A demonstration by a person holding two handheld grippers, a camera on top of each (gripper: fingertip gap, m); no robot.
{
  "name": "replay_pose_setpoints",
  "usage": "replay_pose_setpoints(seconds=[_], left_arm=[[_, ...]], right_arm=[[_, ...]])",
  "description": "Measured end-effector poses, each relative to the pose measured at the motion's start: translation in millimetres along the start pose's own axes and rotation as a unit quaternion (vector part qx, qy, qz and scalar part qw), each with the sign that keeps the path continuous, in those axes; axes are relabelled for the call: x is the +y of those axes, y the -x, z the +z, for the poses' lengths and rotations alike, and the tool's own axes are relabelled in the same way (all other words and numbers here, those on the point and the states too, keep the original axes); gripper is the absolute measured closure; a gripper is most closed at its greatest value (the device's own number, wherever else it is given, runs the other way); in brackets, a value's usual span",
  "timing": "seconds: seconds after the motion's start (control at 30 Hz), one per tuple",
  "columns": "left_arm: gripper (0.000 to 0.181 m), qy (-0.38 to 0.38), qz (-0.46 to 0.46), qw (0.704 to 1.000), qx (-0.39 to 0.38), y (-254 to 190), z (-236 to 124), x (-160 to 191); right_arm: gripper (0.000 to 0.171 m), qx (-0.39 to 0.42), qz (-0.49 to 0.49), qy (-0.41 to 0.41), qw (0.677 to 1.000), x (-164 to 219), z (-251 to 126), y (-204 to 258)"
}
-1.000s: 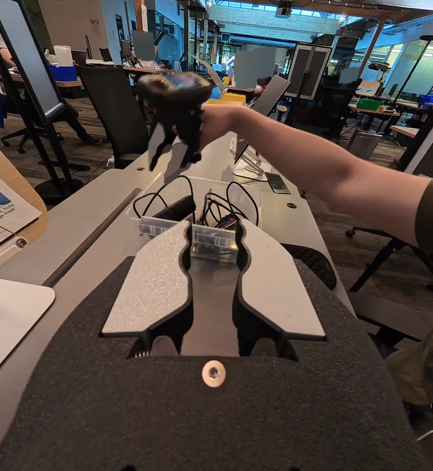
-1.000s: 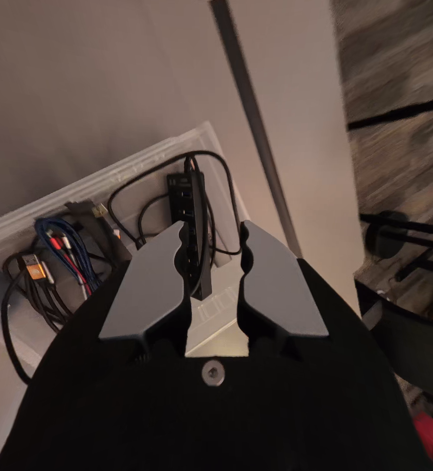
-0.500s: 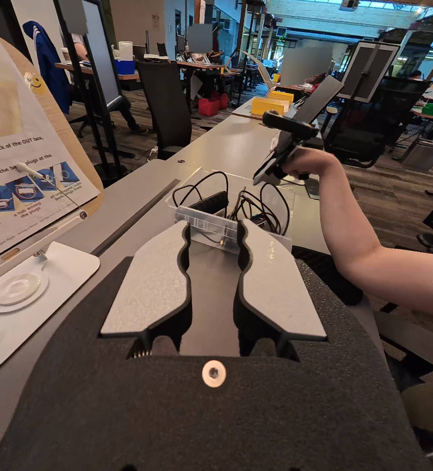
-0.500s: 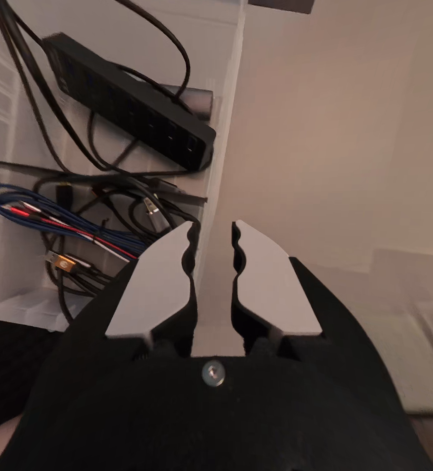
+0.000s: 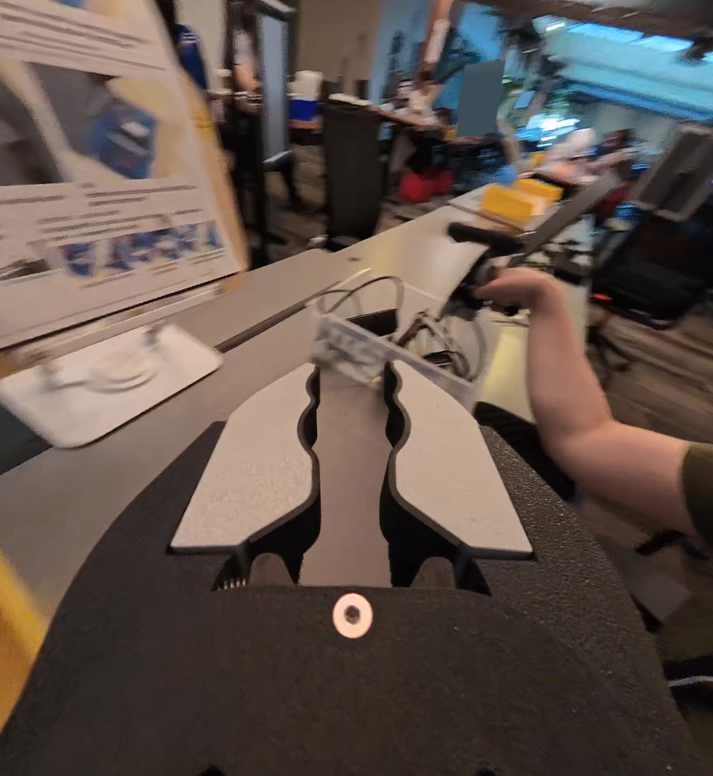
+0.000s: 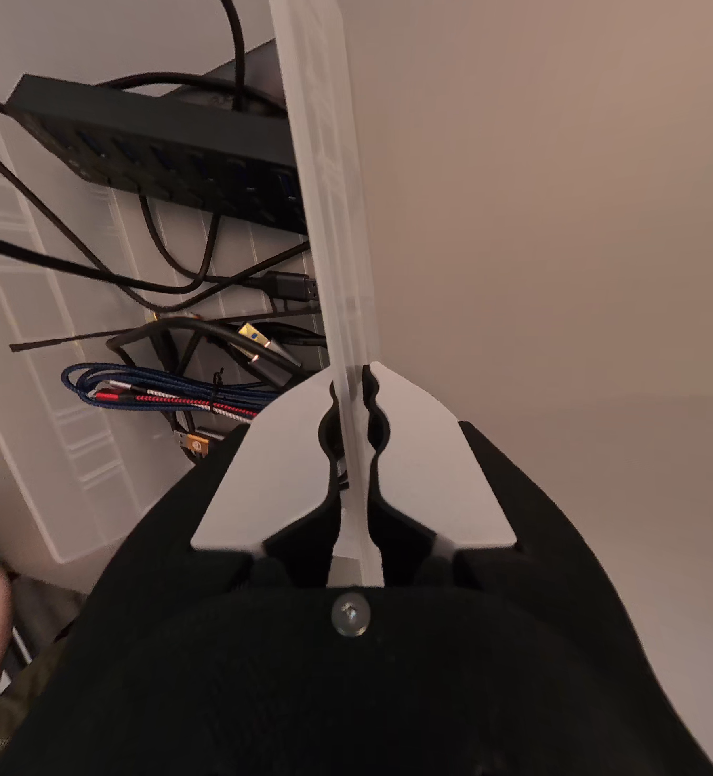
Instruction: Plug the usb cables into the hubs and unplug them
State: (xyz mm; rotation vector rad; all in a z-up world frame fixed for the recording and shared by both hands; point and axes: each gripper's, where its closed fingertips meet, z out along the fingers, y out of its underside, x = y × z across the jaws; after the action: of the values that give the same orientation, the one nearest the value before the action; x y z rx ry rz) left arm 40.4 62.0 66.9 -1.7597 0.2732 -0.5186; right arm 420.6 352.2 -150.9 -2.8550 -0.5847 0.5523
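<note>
Task barely begun, by the look: no cable plugged in. Right gripper [image 6: 348, 378] jaws nearly closed, pinching clear bin [image 6: 325, 168] wall. Black USB hub [image 6: 157, 147] & loose USB cables [image 6: 170, 392] lie inside bin. Left gripper [image 5: 351, 371] jaws apart, empty, near bin on desk [image 5: 262, 369].

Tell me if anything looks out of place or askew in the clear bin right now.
The clear bin looks tilted: the right gripper is clamped on its side wall, and in the left wrist view one end seems raised off the table, though blur limits certainty. Inside, the black hub and loose cables lie tangled.
</note>
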Motion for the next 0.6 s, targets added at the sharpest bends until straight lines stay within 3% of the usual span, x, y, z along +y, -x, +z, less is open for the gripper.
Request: replay_pose_setpoints(seconds=[0.2,0.33,0.5,0.6], left_arm=[[0.151,0.074,-0.020,0.960,-0.269,106.8,-117.1,34.7],[0.151,0.125,-0.049,0.917,-0.375,170.3,-200.7,64.2],[0.141,0.234,-0.141,0.881,-0.387,216.5,-257.2,135.0],[0.152,0.242,-0.152,0.872,-0.398,233.6,-271.1,157.4]], right_arm=[[0.161,-0.005,-0.018,0.042,0.999,7.3,8.4,29.1],[0.159,-0.018,-0.058,0.082,0.995,19.7,12.8,49.1],[0.156,-0.044,-0.083,0.120,0.988,36.0,14.0,62.3],[0.156,-0.049,-0.081,0.122,0.988,35.8,14.6,62.2]])
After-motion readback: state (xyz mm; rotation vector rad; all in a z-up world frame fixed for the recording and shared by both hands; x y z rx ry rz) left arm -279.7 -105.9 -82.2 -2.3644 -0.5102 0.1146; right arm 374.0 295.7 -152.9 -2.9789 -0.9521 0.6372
